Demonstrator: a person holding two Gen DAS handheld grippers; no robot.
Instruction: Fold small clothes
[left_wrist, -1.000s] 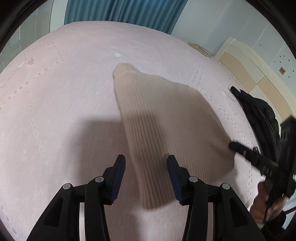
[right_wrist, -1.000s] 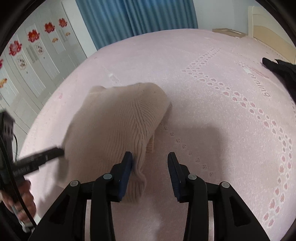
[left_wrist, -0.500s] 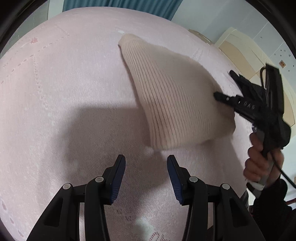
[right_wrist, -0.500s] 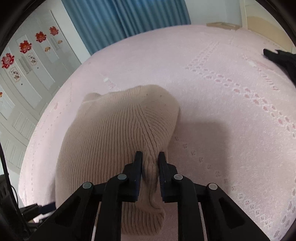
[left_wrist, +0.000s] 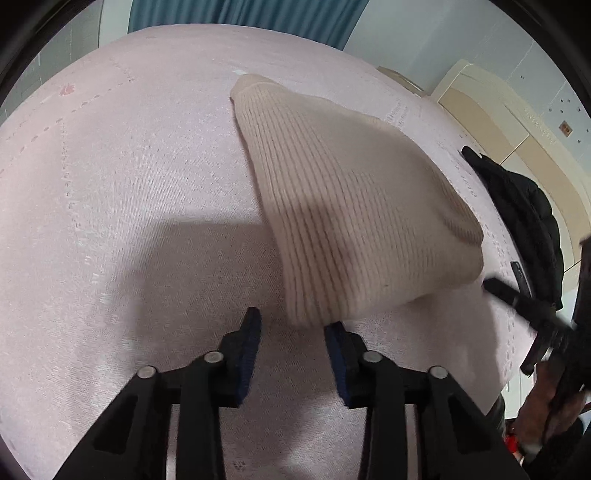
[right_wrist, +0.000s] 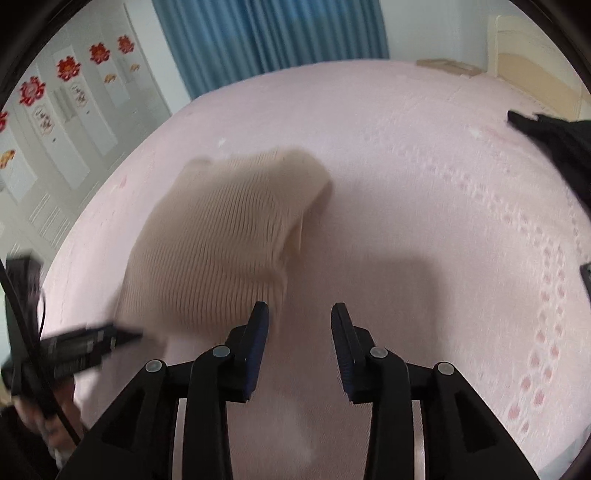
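Observation:
A beige ribbed knit hat (left_wrist: 351, 206) lies flat on the pink bedspread (left_wrist: 129, 203). It also shows in the right wrist view (right_wrist: 221, 243), blurred. My left gripper (left_wrist: 293, 325) is open and empty, its fingertips just short of the hat's near ribbed edge. My right gripper (right_wrist: 299, 314) is open and empty, with its left finger (right_wrist: 258, 325) beside the hat's near right corner. The right gripper also shows in the left wrist view (left_wrist: 517, 299), just off the hat's right end. The left gripper shows blurred in the right wrist view (right_wrist: 122, 338).
A black jacket (left_wrist: 524, 214) lies at the bed's right side, also in the right wrist view (right_wrist: 557, 144). Beyond the bed are blue curtains (right_wrist: 273, 33), a white wardrobe with red flower stickers (right_wrist: 55, 99) and a cream headboard (left_wrist: 498, 110).
My right gripper has let go of the hat's edge, opened and drawn back. The hat has dropped flat. My left gripper has moved up to the hat's near edge, still open.

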